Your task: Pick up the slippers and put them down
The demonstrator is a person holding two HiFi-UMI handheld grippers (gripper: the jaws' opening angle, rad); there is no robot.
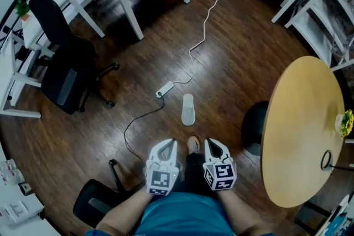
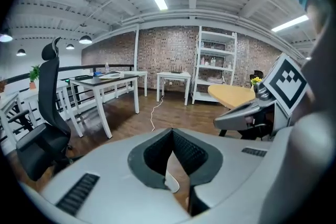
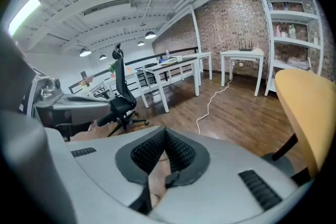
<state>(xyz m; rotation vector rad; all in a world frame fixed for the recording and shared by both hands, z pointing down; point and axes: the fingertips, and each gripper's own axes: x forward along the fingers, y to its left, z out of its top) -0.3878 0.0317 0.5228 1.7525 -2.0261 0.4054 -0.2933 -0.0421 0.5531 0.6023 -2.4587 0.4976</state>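
dark wooden floor (image 1: 238, 72) spreads out below us, and we hold both grippers side by side, close together, tips pointing away from our body. the left gripper (image 1: 169, 145) is closed tip to tip and grips nothing. between its ribbed pads (image 2: 193, 152) we see only a narrow slot, with floor and a sliver of white showing through it. the right gripper (image 1: 212, 145) is closed the same way, its pads (image 3: 179, 152) meeting at the front, and nothing is clamped there. a tan blur fills that slot and we cannot tell what it is.

the white slipper (image 1: 188, 109) lies flat on the floor just ahead of the two grippers, roughly midway between them, and touches neither. a small tan rounded thing (image 1: 193, 145) shows between the grippers' tips, and we cannot tell whether it is a foot or a second slipper.

beyond the slipper, ahead of the left gripper, sits a white power strip (image 1: 165, 89). its white cable (image 1: 204, 22) runs on away from us. a black office chair (image 1: 63, 63) stands well off to the left gripper's left, and a round wooden table (image 1: 301, 130) is near the right gripper's right.
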